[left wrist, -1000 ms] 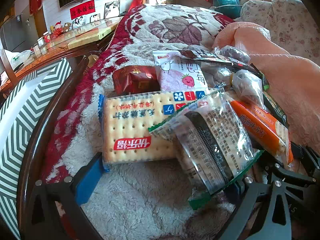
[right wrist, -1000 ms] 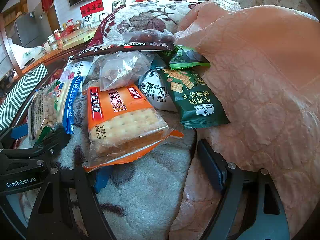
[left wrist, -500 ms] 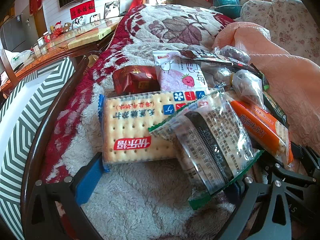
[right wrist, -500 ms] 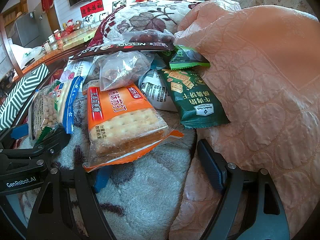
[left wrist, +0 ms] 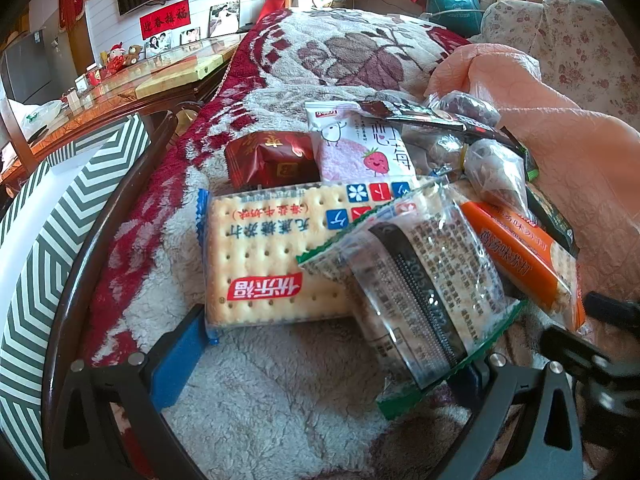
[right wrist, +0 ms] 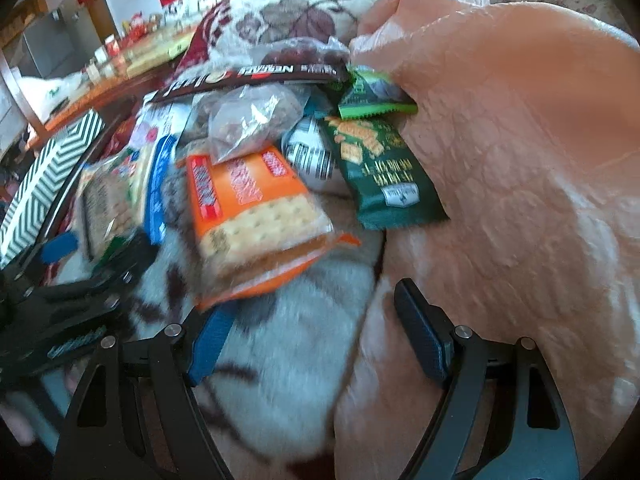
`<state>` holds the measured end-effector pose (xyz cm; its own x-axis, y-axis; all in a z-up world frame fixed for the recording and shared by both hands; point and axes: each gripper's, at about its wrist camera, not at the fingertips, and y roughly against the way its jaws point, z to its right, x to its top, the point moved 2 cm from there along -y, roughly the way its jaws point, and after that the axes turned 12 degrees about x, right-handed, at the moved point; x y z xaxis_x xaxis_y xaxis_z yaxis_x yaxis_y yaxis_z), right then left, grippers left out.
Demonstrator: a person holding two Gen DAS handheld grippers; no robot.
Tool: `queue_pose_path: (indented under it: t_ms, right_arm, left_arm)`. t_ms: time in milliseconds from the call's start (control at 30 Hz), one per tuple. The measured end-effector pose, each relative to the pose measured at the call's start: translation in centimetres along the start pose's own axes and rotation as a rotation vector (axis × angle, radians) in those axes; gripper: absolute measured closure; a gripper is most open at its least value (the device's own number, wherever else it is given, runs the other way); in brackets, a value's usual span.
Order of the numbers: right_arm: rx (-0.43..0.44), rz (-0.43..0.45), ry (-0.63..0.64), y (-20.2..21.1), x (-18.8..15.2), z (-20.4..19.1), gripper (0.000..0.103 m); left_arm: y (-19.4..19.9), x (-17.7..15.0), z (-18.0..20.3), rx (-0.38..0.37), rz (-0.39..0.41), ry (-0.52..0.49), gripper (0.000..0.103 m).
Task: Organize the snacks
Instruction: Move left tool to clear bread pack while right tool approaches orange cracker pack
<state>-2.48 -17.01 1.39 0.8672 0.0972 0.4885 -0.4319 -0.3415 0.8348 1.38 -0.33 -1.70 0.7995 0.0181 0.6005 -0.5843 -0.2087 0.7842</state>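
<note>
Since half a second ago the right-wrist view has shifted and blurred: the orange cracker pack (right wrist: 256, 216) now sits higher in it, and the right gripper (right wrist: 316, 344) has pulled away, its blue-padded fingers (right wrist: 210, 344) spread wide over the white fleece blanket (right wrist: 288, 360) with nothing between them; the left-wrist view is unchanged. In the left-wrist view, at 9 o'clock a green-and-white chevron box (left wrist: 48, 240) stands beyond the dark curved wooden rim (left wrist: 92, 240). At 7 o'clock the left gripper (left wrist: 320, 364) has its jaws wide apart, one blue finger (left wrist: 176, 360) just beside the lower corner of the big cream cracker pack (left wrist: 272, 256), which lies flat near centre. Above that, toward 12 o'clock, a dark red wrapped box (left wrist: 272, 156) touches a white-and-pink strawberry packet (left wrist: 360, 148). At 4 o'clock a clear green-edged biscuit pack (left wrist: 420, 292) overlaps the cream pack's right end and covers the other finger, so I cannot tell whether it touches. At 3 o'clock the orange pack lies on edge, with a small clear bag of nuts (left wrist: 496, 168) above it and the peach quilt (left wrist: 580, 152) beyond. In the right-wrist view the left gripper's black frame shows at 8 o'clock; a dark green cracker packet (right wrist: 380, 176) lies at 1 o'clock from the orange pack, against the quilt.
</note>
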Motion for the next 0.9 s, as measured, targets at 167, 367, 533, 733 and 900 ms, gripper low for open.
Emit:
queue_pose_path:
  t_ms: [167, 367, 533, 733, 900]
  right_arm:
    - [-0.013, 0.044, 0.021, 2.6, 0.2, 0.1, 0.023]
    - [0.050, 0.089, 0.018, 4.5, 1.5, 0.1, 0.023]
    - [0.102, 0.074, 0.031, 4.6, 2.4, -0.6, 0.023]
    - [0.119, 0.077, 0.071, 4.8, 4.1, -1.4, 0.023]
    - [0.135, 0.069, 0.085, 4.6, 4.0, -1.8, 0.023]
  left_arm:
    - [0.2, 0.2, -0.2, -0.012, -0.028, -0.023, 0.000]
    - [2.2, -0.1, -1.6, -0.014, -0.047, -0.004, 0.000]
    - [4.8, 0.4, -2.8, -0.003, 0.005, 0.021, 0.000]
    - [6.1, 1.8, -4.6, 0.004, 0.017, 0.044, 0.000]
    - [4.6, 1.4, -6.0, 0.001, -0.074, 0.110, 0.000]
